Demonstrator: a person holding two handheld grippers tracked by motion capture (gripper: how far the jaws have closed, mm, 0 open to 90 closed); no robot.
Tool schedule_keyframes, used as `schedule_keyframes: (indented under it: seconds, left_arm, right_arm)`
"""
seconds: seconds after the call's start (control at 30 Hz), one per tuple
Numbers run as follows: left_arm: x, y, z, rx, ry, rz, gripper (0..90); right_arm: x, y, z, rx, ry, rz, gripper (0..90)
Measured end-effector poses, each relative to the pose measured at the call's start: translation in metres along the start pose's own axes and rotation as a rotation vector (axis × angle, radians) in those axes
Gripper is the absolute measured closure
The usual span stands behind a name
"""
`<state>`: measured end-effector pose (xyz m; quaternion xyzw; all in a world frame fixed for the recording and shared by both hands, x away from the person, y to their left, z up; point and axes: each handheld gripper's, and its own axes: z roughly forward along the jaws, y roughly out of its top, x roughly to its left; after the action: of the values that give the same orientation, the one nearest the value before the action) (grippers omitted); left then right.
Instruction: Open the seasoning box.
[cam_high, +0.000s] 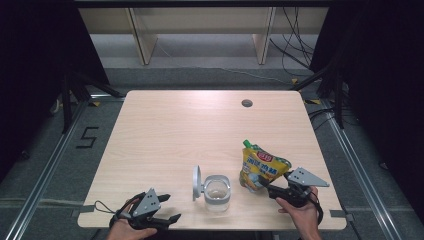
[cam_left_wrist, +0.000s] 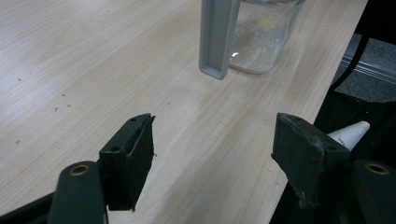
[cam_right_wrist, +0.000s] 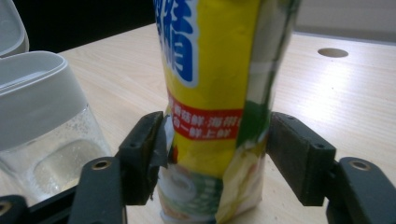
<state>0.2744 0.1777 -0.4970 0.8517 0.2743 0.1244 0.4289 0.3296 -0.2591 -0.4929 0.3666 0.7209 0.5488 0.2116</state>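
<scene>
High view, near edge of worktop (cam_high: 165, 130). Left hand-held gripper (cam_high: 167, 209) at left near corner, jaws apart, nothing between. Clear jar (cam_high: 217, 192) mid-edge, grey lid (cam_high: 197, 183) flipped up. Yellow pouch (cam_high: 262, 169) upright toward right near corner; right hand-held gripper (cam_high: 265, 189) straddles its base, jaws parted, right pad clear.

On the table (cam_high: 165, 125) the jar (cam_high: 217, 194) stands left of the upright pouch (cam_high: 262, 169), its open lid (cam_high: 196, 182) at its left side
</scene>
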Motion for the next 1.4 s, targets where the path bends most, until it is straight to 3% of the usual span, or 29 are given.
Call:
schedule_keyframes:
  seconds: [0.03,0.13,0.17,0.2,0.27,0.3,0.33,0.4,0.43,0.5,0.67,0.87,0.97,1.0,1.07,1.13,1.3,1.4]
  left_arm:
    - [0.0,0.0,0.0,0.001,-0.003,0.0,28.8]
    - [-0.001,0.0,0.001,-0.004,0.003,-0.004,28.8]
    - [0.0,0.0,0.001,0.001,0.005,0.003,28.8]
    - [0.0,-0.001,0.001,0.001,0.006,0.012,28.7]
    - [0.001,0.0,0.001,0.016,-0.005,0.015,28.8]
    - [0.001,0.0,0.0,0.025,0.003,0.025,28.8]
    - [0.002,0.0,0.0,0.026,0.003,0.035,28.8]
    - [0.001,0.0,0.001,0.015,-0.003,0.026,28.7]
    - [0.001,0.0,0.001,0.018,-0.005,0.017,28.7]
    - [0.001,0.0,0.001,0.017,-0.006,0.017,28.8]
    - [-0.001,-0.001,0.003,0.002,0.003,0.003,28.8]
    - [-0.002,-0.001,0.003,0.003,-0.003,-0.006,28.8]
    - [-0.002,-0.001,0.003,0.002,-0.002,-0.006,28.7]
    - [-0.002,-0.001,0.003,0.002,-0.003,-0.005,28.7]
    - [-0.002,-0.001,0.003,0.003,-0.007,-0.004,28.7]
    - [-0.001,0.0,0.003,0.018,-0.01,0.007,28.7]
    - [0.001,0.0,0.002,0.036,-0.003,0.031,28.7]
    - [0.0,0.0,0.003,0.026,-0.01,0.025,28.7]
  right_arm:
    - [-0.003,0.0,0.001,0.004,0.005,-0.024,35.9]
    - [0.0,-0.001,0.004,-0.005,0.006,-0.017,35.8]
    - [-0.003,-0.002,0.006,-0.018,0.015,-0.043,35.6]
    - [-0.002,-0.002,0.007,-0.007,0.03,-0.012,35.5]
    - [-0.004,-0.001,0.008,-0.006,0.042,-0.032,35.6]
    - [-0.003,-0.003,0.012,-0.03,0.03,-0.031,35.5]
    - [-0.005,-0.003,0.013,-0.034,0.022,-0.067,35.8]
    - [-0.006,-0.003,0.015,-0.047,0.045,-0.062,35.9]
    - [-0.003,-0.003,0.014,-0.033,0.053,-0.001,36.3]
    - [-0.006,-0.003,0.016,-0.044,0.058,-0.03,36.4]
    - [-0.006,-0.004,0.018,-0.055,0.076,-0.004,35.5]
    - [-0.006,-0.008,0.027,-0.036,0.046,-0.033,33.0]
    - [-0.006,-0.009,0.03,-0.059,0.049,-0.001,33.9]
    - [-0.009,-0.009,0.032,-0.087,0.053,-0.027,33.9]
    - [-0.005,-0.009,0.033,-0.088,0.065,0.019,34.0]
    - [-0.009,-0.009,0.035,-0.081,0.073,-0.019,34.3]
    - [-0.007,-0.009,0.038,-0.09,0.068,0.02,35.1]
    - [-0.009,-0.009,0.042,-0.102,0.076,0.014,35.9]
